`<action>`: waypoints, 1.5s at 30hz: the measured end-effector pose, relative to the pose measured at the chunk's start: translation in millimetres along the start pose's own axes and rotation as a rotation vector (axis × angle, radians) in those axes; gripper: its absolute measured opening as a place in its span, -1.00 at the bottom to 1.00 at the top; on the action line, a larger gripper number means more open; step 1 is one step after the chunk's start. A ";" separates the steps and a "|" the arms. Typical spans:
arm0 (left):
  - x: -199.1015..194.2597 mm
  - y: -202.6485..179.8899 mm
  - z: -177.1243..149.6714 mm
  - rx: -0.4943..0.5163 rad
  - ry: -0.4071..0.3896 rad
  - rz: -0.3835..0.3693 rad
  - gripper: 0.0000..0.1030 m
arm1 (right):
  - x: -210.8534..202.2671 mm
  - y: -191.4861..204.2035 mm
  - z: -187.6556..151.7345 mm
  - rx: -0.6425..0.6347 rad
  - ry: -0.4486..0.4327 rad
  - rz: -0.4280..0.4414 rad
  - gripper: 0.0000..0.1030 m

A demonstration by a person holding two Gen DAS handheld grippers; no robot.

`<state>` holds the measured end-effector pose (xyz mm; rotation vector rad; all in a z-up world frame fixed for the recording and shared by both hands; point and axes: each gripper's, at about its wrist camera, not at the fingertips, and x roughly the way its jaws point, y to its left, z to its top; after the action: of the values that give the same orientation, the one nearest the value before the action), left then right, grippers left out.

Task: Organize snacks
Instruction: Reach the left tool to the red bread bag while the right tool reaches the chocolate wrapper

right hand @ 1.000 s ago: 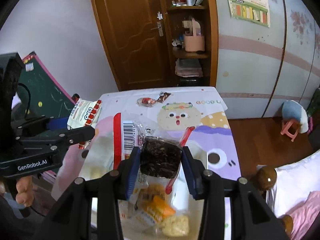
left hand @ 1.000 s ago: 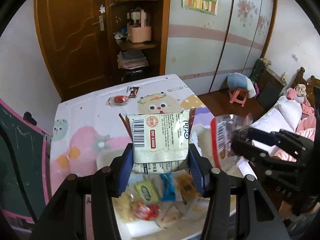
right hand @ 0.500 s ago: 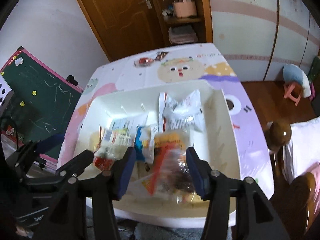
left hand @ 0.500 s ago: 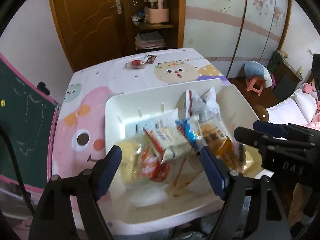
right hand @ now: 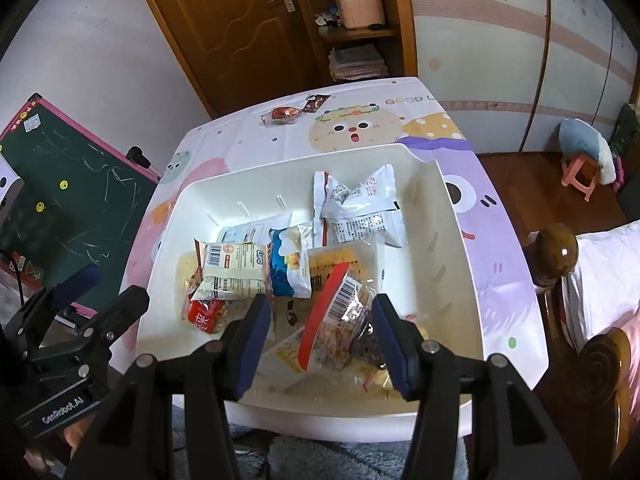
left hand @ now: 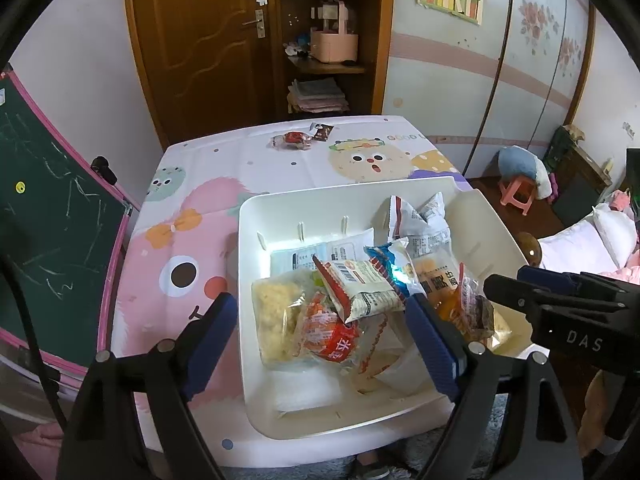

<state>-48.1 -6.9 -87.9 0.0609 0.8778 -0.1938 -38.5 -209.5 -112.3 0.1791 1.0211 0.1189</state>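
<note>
Both black, blue-padded tongs, left (left hand: 320,332) and right (right hand: 322,334), hang open, their jaws having just spread, above a white plastic bin (right hand: 452,240) of mixed snack packets (right hand: 304,276) on the cartoon-print surface (right hand: 248,128).

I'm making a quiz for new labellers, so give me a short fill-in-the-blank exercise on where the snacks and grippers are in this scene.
1. Most snack packets lie piled inside the white ____.
2. Two small snacks remain outside the bin, near the far edge of the ____.
3. The left gripper is ____, pads clear of the packets.
4. Between the right gripper's pads lies a clear bag with a ____ strip and a barcode.

Missing words: bin; table; open; red
</note>
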 end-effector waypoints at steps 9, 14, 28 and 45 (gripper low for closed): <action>5.2 -3.3 -0.8 0.003 0.012 0.001 0.66 | 11.1 0.2 -3.7 -0.003 0.036 0.003 0.03; 6.2 -3.0 -0.7 0.002 0.017 -0.002 0.66 | 15.0 -1.3 -3.9 0.001 0.044 0.005 0.03; 10.4 -1.7 0.8 -0.003 0.002 0.009 0.66 | 22.7 -1.2 -1.8 -0.005 0.049 0.014 0.03; -57.5 20.5 139.3 0.130 -0.220 0.153 0.69 | -55.2 11.1 145.1 -0.164 -0.118 0.016 0.03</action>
<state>25.7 2.9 44.8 0.2236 0.6373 -0.1115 56.9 -222.2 10.1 0.0445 0.8884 0.2034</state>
